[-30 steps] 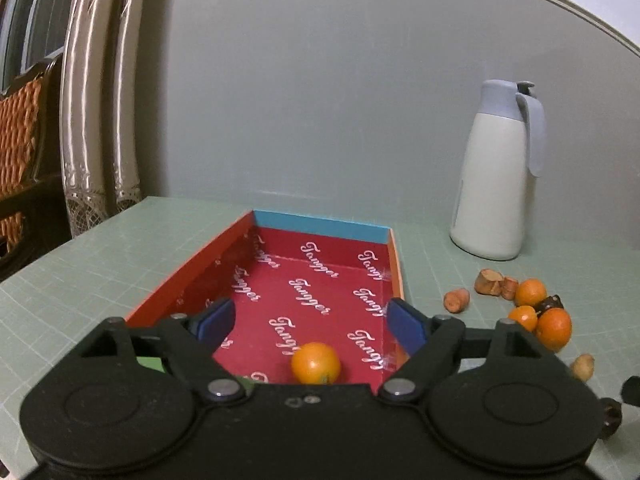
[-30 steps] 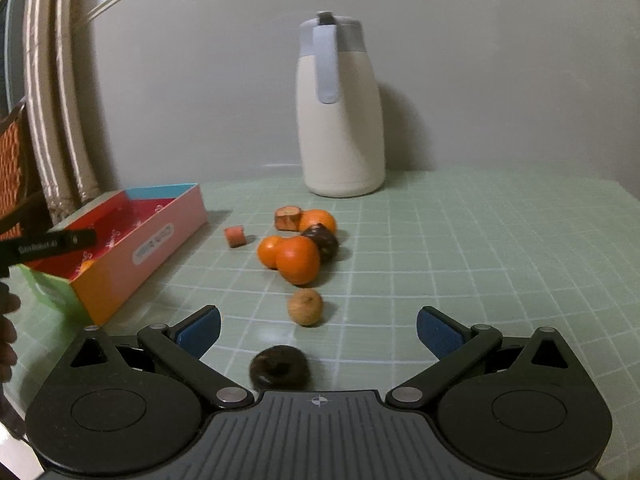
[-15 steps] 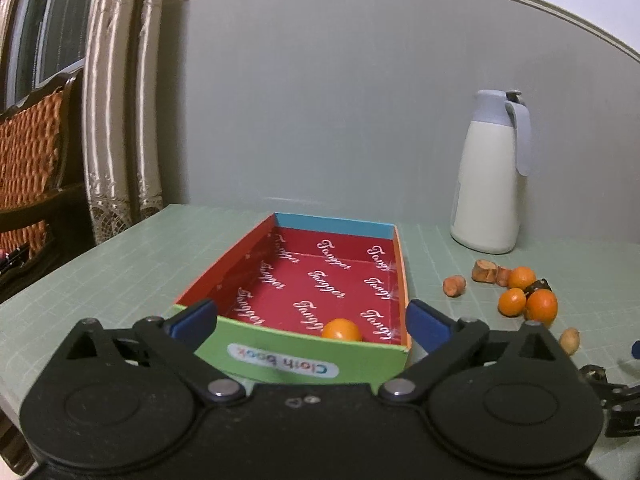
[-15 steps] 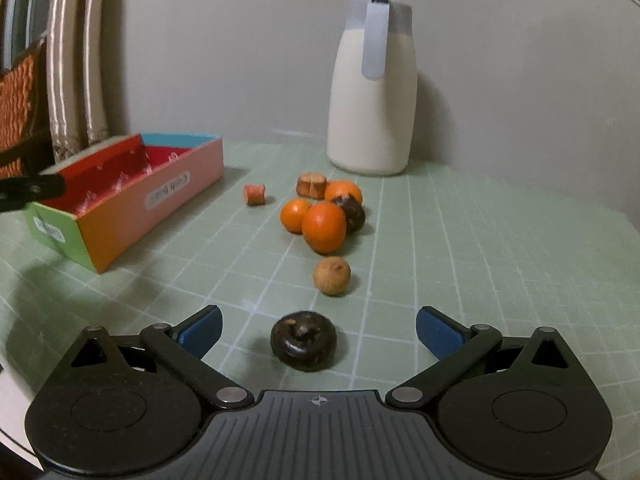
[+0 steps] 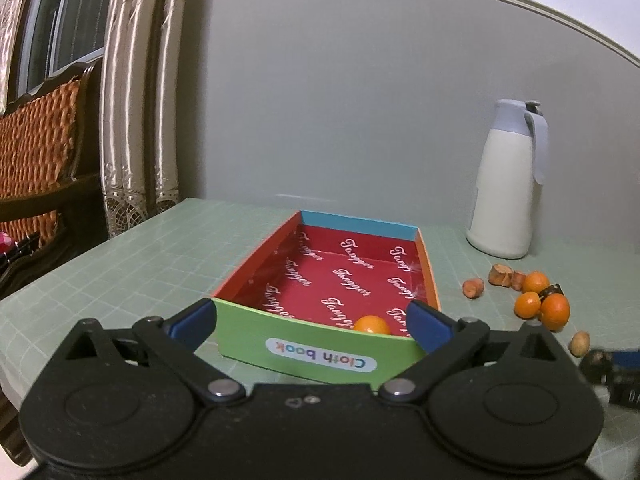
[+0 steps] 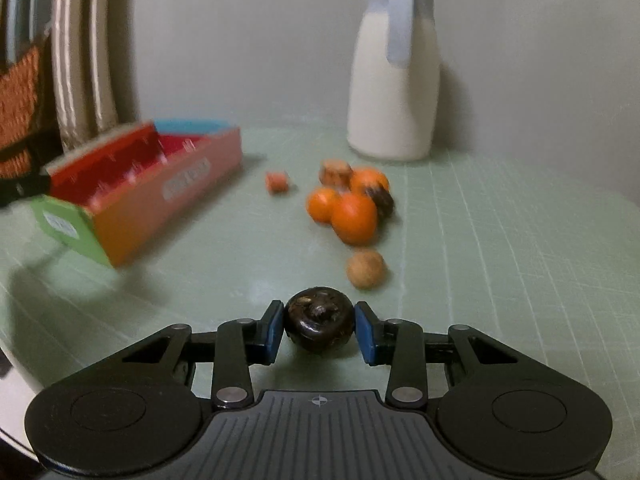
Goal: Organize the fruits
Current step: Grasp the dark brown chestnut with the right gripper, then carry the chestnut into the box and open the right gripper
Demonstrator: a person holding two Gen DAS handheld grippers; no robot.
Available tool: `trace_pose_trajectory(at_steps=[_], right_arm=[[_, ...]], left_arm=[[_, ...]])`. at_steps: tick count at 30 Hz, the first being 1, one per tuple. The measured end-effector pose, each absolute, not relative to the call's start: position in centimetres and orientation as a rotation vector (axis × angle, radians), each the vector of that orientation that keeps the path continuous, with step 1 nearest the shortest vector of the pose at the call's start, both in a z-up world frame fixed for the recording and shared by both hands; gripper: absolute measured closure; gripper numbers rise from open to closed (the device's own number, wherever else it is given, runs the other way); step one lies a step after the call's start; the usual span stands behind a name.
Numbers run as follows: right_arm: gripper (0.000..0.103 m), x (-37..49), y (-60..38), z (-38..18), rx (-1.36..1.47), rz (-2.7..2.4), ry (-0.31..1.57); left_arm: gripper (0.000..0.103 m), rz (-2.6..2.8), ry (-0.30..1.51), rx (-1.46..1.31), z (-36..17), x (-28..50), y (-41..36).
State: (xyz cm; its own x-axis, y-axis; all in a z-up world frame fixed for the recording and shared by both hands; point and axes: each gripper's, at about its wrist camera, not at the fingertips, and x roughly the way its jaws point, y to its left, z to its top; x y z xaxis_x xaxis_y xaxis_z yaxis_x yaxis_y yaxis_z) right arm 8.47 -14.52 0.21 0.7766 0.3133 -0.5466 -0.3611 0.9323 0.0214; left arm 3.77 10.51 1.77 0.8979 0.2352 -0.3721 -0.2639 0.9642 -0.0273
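My right gripper [image 6: 319, 326] is shut on a dark round fruit [image 6: 319, 325], held between its blue pads just above the green mat. Beyond it lie a tan round fruit [image 6: 366, 269], three oranges [image 6: 354, 218], another dark fruit [image 6: 382, 200] and brown pieces [image 6: 335, 171]. The colourful box [image 6: 132, 204] stands to the left. In the left wrist view my left gripper [image 5: 310, 326] is open and empty, its fingers straddling the box's green near wall [image 5: 316, 354]. One orange [image 5: 371, 325] lies inside the box on the red lining.
A white thermos jug [image 5: 510, 184] stands at the back right, also in the right wrist view [image 6: 394, 80]. Curtains [image 5: 132, 92] and a woven chair [image 5: 36, 152] are off the table's left edge [image 5: 60, 268].
My right gripper moved forward and closed on the dark fruit. My left gripper pulled back from over the box; the orange stays inside.
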Motion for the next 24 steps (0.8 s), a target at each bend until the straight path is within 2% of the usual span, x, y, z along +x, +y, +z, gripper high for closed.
trace_pose_trajectory(at_steps=[8, 18, 19, 20, 21, 22, 24], right_arm=[[0.065, 9.5, -8.1, 3.6, -0.059, 0.488, 0.415], [0.065, 12.2, 0.9, 2.7, -0.118, 0.646, 0.409], [0.059, 12.3, 1.3, 2.5, -0.133, 0.639, 0.398], [0.035, 12.2, 1.4, 2.4, -0.147, 0.614, 0.384], [0.02, 12.0, 1.1, 2.2, -0.145, 0.593, 0.357], [0.0, 11.7, 0.3, 2.0, -0.134, 0.567, 0.315], [0.0, 11.4, -1.5, 1.8, -0.128, 0.535, 0.266]], left_arm=[[0.008, 0.296, 0.381, -0.09, 1.7, 2.5, 13.2], [0.007, 0.343, 0.401, -0.123, 1.5, 1.8, 15.8], [0.007, 0.345, 0.398, -0.12, 1.5, 1.8, 15.7], [0.006, 0.348, 0.396, -0.114, 1.5, 1.9, 15.6], [0.006, 0.35, 0.391, -0.108, 1.6, 1.9, 15.5], [0.006, 0.351, 0.384, -0.1, 1.6, 2.0, 15.3], [0.006, 0.353, 0.351, -0.085, 1.7, 2.0, 14.7]])
